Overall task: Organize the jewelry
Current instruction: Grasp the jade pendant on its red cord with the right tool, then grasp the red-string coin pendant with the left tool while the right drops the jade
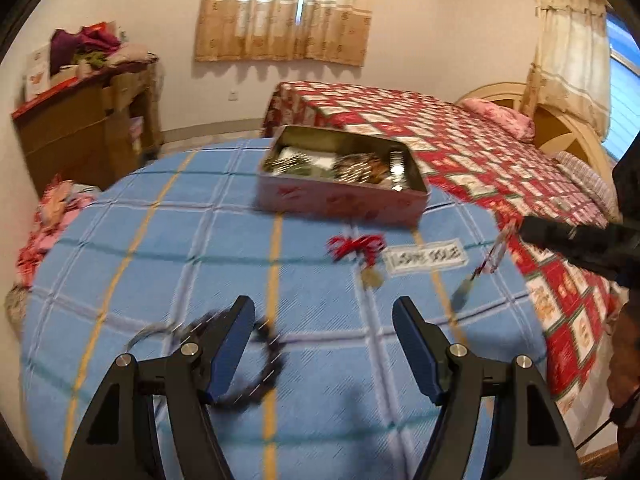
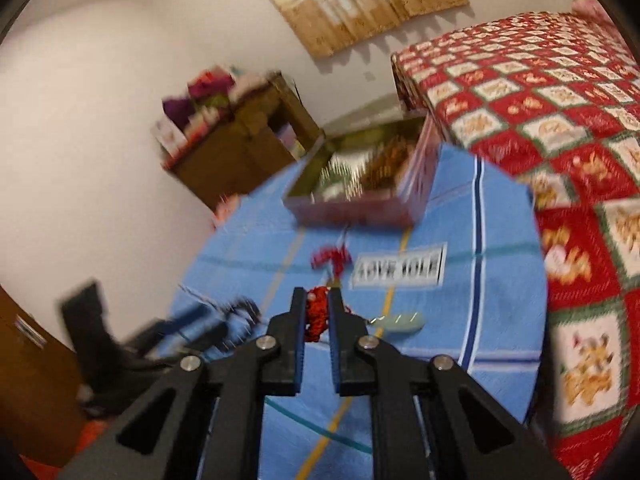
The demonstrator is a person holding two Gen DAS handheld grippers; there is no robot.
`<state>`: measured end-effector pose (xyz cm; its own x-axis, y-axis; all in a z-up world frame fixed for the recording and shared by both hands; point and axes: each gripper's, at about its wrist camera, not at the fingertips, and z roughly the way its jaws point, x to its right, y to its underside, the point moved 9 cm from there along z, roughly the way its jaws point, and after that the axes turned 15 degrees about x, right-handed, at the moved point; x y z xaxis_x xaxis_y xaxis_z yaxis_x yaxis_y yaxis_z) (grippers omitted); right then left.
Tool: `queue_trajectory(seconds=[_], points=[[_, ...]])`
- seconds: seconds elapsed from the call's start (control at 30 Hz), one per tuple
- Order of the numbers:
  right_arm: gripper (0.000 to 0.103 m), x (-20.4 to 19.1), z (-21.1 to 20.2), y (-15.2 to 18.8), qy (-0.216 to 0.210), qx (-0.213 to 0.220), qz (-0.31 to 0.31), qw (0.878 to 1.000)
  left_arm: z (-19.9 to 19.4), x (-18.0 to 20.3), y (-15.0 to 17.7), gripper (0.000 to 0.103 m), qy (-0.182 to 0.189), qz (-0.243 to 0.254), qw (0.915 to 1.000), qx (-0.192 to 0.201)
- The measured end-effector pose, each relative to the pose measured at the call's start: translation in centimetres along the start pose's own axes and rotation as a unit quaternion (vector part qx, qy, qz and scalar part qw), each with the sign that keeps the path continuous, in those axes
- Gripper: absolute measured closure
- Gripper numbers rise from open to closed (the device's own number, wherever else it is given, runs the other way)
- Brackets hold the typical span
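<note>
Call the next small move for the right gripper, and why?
Probably carry it forward to the open tin and stop above it. The right gripper is shut on a red cord piece, a pale pendant hanging beside it, clear of the blue cloth. The tin already holds other jewelry.

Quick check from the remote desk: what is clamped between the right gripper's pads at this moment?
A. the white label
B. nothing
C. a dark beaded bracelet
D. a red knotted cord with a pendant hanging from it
D: in the right wrist view the right gripper has its pads pressed on the red knotted cord, and a pale pendant hangs beside it above the blue cloth.
</note>
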<state>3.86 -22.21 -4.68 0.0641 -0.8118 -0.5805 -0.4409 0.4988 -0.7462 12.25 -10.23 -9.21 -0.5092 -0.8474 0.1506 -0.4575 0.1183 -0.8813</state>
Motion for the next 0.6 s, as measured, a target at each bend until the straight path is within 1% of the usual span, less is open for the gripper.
queue_trajectory(seconds=[0.1, 0.17, 0.23, 0.33, 0.47, 0.53, 0.6], points=[[0.090, -0.3, -0.2, -3.4, -0.013, 0.023, 0.007, 1.000, 2.6, 1.3, -0.7, 0.032, 0.011, -0.005, 0.9999, -0.011], [0.090, -0.5, -0.2, -5.0, -0.025, 0.031, 0.013, 0.999, 4.5, 2.0, -0.9, 0.032, 0.014, -0.007, 0.9997, -0.020], [0.090, -0.7, 0.1, -6.2, -0.033, 0.037, 0.016, 0.999, 6.6, 2.3, -0.6, 0.032, -0.001, 0.000, 0.9993, -0.037], [0.090, -0.6, 1.0, -8.1, -0.040, 0.041, 0.010, 0.998, 9.1, 1.9, -0.1, 0.032, -0.036, 0.008, 0.9980, -0.052], [0.090, -1.0, 3.0, -11.0, -0.042, 0.046, -0.014, 0.998, 11.0, 0.8, 0.5, 0.032, -0.057, -0.015, 0.9960, -0.067], [0.090, -1.1, 4.5, -12.3, -0.049, 0.045, -0.019, 0.998, 11.5, 0.4, 0.7, 0.048, -0.060, -0.020, 0.9960, -0.063], [0.090, -1.1, 6.6, -13.4, -0.057, 0.041, -0.017, 0.997, 11.7, 0.3, 0.5, 0.057, -0.063, -0.012, 0.9961, -0.061]])
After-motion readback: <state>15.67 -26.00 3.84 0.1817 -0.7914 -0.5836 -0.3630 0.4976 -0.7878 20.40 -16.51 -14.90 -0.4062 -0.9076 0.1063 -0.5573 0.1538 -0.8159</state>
